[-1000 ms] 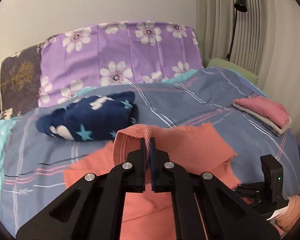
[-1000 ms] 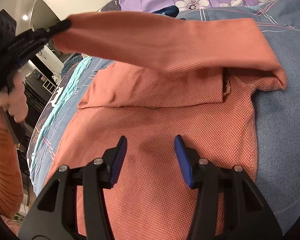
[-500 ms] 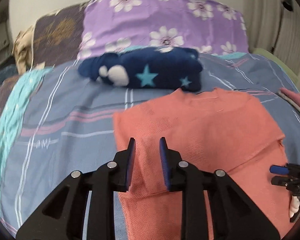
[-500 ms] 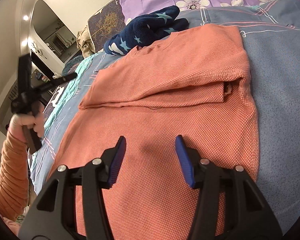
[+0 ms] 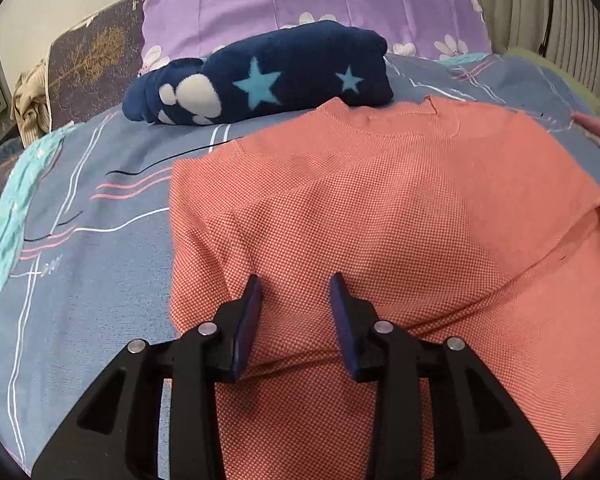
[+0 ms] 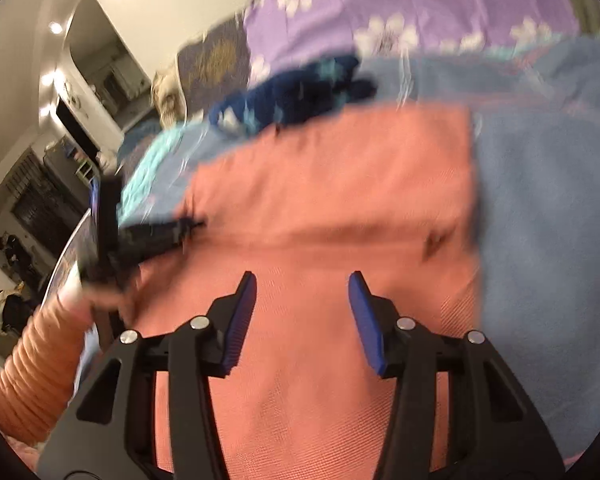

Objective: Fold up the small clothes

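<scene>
An orange-pink knit shirt (image 5: pixel 380 208) lies on the bed, its upper part folded down over the lower part, with the fold's edge running across the right side. My left gripper (image 5: pixel 295 280) hovers low over the shirt's left portion; its jaws are opening and no cloth is pinched between them. In the blurred right wrist view the same shirt (image 6: pixel 340 184) fills the middle. My right gripper (image 6: pixel 303 276) stands open above it, holding nothing. The left gripper (image 6: pixel 180 226) shows there at the shirt's left edge, held by a hand in an orange sleeve (image 6: pixel 32 360).
A rolled navy blanket with stars (image 5: pixel 268 76) lies just beyond the shirt. Behind it lean a purple floral pillow (image 5: pixel 300 4) and a dark patterned pillow (image 5: pixel 92 52). The blue striped bed cover (image 5: pixel 92 240) spreads to the left. A pink folded pile (image 5: pixel 596 128) sits at the right edge.
The left gripper, shut on a lifted part of the shirt, laid it over the rest, let go, opened and came down close to the cloth. The right gripper rose slightly, still open.
</scene>
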Available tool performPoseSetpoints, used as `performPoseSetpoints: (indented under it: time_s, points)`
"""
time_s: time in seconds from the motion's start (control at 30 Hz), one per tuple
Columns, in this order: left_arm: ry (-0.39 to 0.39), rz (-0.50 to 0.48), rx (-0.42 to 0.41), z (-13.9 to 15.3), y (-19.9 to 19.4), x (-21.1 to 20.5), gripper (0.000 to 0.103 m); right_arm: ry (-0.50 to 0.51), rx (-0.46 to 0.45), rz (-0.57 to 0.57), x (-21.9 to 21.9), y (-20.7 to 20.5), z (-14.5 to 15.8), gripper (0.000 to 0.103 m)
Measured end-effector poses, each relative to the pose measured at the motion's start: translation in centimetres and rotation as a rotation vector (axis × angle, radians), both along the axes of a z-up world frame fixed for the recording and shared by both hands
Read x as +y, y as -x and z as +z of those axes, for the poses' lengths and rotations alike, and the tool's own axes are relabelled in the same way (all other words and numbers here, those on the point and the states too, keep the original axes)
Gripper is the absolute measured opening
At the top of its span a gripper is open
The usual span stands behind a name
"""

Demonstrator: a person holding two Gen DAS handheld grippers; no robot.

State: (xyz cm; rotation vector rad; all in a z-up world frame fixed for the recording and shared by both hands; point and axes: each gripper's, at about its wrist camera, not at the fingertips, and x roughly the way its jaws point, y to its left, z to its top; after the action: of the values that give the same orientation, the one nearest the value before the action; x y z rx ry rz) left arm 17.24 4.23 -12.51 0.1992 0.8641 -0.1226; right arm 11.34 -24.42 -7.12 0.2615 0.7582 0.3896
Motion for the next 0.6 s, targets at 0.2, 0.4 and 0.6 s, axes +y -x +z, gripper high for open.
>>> performPoseSetpoints:
  time_s: [0.2, 0.4, 0.6]
  points:
    - [-0.054, 0.003, -0.024, -0.1, 0.3, -0.7, 0.038, 0.059, 0.116, -0.195, -5.6, -9.2, 0.4, 0.046]
    - [-0.091, 0.005, -0.035, 0.0, 0.6, -1.2, 0.039, 0.037, 0.23, -0.152, -4.3, -14.4, -3.5, 0.047]
    - [-0.031, 0.011, -0.025, 0.1, 0.5, -0.5, 0.04, 0.368, 0.093, -0.203, -2.4, -13.2, -4.3, 0.039]
